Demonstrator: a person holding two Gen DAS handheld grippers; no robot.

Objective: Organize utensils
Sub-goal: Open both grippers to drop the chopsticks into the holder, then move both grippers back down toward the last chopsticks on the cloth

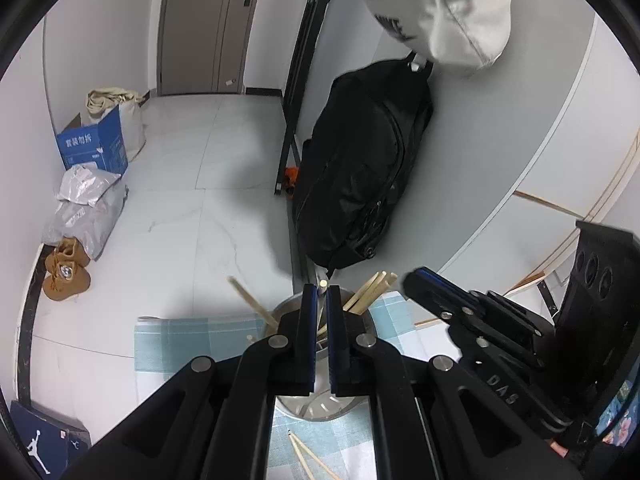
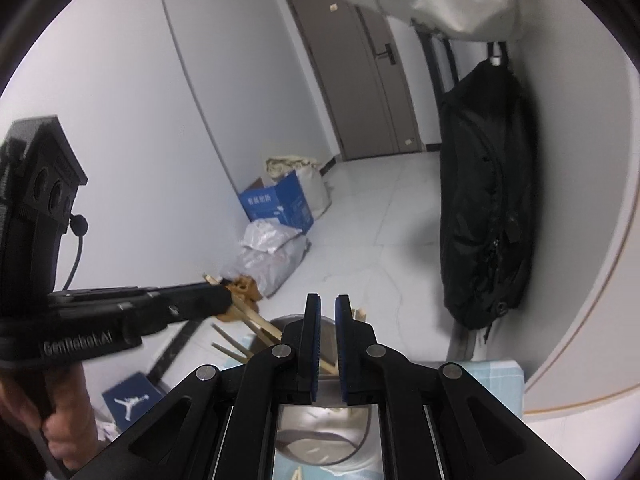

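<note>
Fingers (image 1: 308,312) pinch a chopstick (image 1: 322,283) above the chopstick-filled metal holder (image 1: 320,410).

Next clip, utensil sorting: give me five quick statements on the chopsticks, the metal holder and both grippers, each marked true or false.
1. Several wooden chopsticks stand in the round metal holder. True.
2. The holder stands on bare floor tiles. False: it stands on a blue checked cloth.
3. The left gripper is shut on a chopstick. True.
4. Every chopstick is already in the holder. False: loose chopsticks lie on the cloth.
5. The right gripper clamps a spoon. False: a narrow gap shows between its pads, with nothing pinched in it.
</note>
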